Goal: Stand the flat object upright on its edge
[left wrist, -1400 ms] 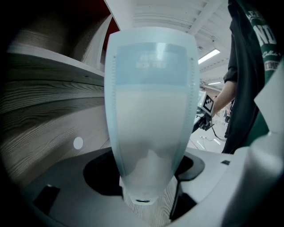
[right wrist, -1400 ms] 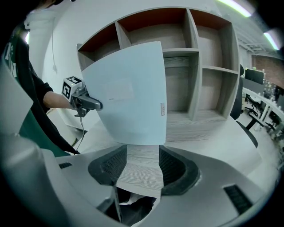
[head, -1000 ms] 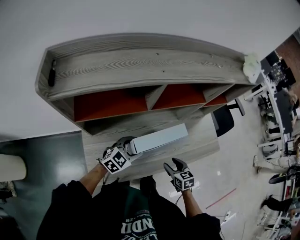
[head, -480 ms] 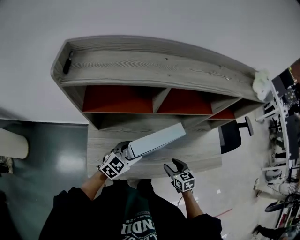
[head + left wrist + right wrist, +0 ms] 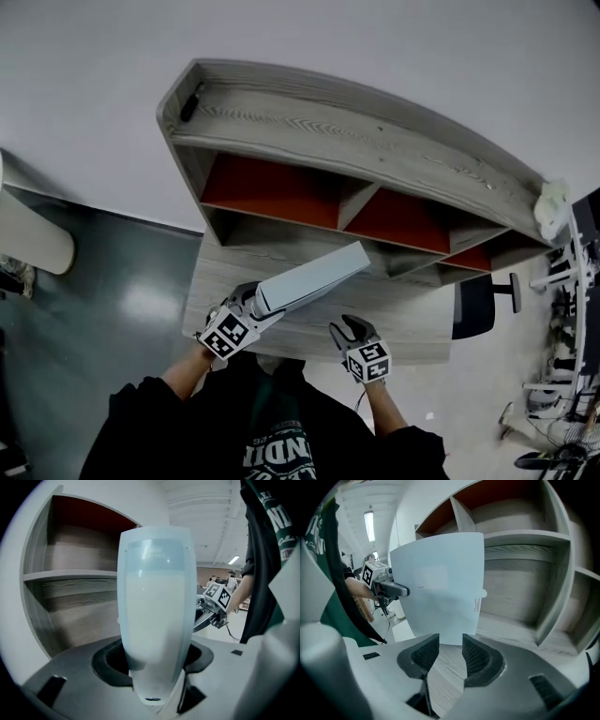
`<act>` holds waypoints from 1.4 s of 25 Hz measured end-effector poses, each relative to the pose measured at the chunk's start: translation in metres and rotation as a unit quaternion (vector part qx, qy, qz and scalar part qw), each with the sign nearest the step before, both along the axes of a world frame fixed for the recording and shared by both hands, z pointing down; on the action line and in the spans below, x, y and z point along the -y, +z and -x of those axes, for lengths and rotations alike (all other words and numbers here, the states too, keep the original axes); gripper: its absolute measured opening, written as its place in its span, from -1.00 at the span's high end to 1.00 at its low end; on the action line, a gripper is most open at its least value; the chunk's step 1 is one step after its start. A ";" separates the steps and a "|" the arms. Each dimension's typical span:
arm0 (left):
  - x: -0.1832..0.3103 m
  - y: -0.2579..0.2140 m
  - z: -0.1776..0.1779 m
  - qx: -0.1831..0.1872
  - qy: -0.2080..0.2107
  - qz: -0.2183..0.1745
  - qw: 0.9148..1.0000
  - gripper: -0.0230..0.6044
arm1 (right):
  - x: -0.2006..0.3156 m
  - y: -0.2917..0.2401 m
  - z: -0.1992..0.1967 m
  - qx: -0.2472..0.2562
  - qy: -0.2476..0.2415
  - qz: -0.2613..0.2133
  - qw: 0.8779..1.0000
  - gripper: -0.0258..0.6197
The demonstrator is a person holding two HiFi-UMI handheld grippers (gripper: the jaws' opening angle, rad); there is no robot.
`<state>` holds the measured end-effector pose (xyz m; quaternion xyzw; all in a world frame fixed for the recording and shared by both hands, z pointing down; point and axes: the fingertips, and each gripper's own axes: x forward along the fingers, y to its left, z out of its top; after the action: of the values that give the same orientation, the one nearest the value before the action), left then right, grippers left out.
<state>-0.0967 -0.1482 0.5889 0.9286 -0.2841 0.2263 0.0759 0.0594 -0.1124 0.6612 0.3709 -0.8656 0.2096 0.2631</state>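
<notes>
While left gripper (image 5: 255, 302) clamps near end of flat object (image 5: 314, 281), head view: long axis runs from grip up-right toward shelf unit (image 5: 356, 141), over desk (image 5: 412, 328). Right gripper (image 5: 349, 328) beside it, apart.
Left gripper view: jaws wide, pressed on slab's two faces. We judge it stiff, light, smooth, slippy; second hold at far end is wise.
Right gripper view: broad face turned to us, lower edge near desk, contact unclear. Jaws just closed partway, nothing between them.
</notes>
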 end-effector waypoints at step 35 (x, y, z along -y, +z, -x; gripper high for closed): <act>0.019 -0.012 0.154 -0.021 -0.290 -0.037 0.956 0.05 | 0.039 -0.014 0.056 -0.024 -0.106 -0.030 0.994 0.76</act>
<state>-0.2510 -0.1674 0.5765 0.8127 -0.5479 0.1648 0.1101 0.0036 -0.1511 0.6472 0.2897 -0.8993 0.1458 0.2932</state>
